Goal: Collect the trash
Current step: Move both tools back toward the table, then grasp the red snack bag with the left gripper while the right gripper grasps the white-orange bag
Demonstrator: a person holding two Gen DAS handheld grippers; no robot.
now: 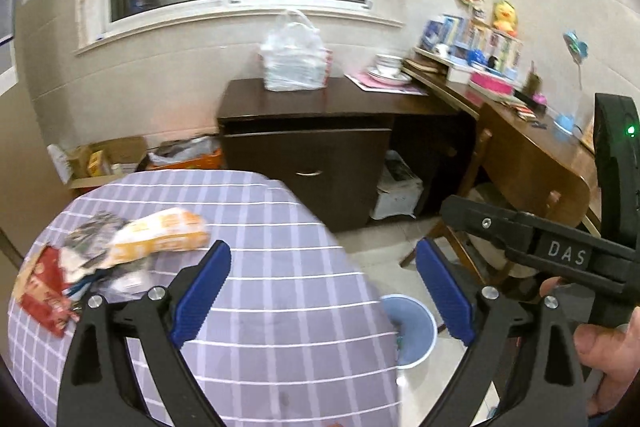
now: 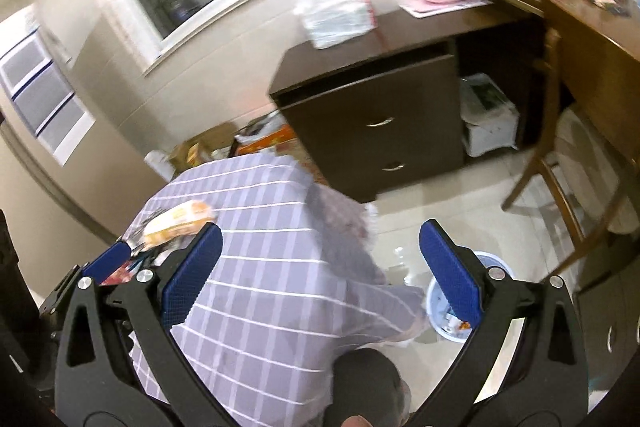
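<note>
A tiled room with a dark window holds a dark wooden cabinet point(image 1: 308, 131) and a cluttered desk point(image 1: 532, 147) along the walls. In front stands a table under a purple checked cloth point(image 1: 272, 267), and on the floor just beside its edge sits a pale blue bin point(image 2: 440, 311), probably put there so that trash can drop straight off the table into it.

The trash lies heaped near the table's left side: an orange-yellow wrapper point(image 1: 160, 231) on top, a red packet point(image 1: 44, 295) and crumpled grey scraps next to it. Their print is too blurred to read.

The left gripper point(image 1: 324, 291) hangs above the cloth with its jaws spread wide and nothing between them. The right gripper point(image 2: 320, 275) is likewise gaping and empty, between table and bin. Its body, seen from the left wrist, bears the letters "DAS".
</note>
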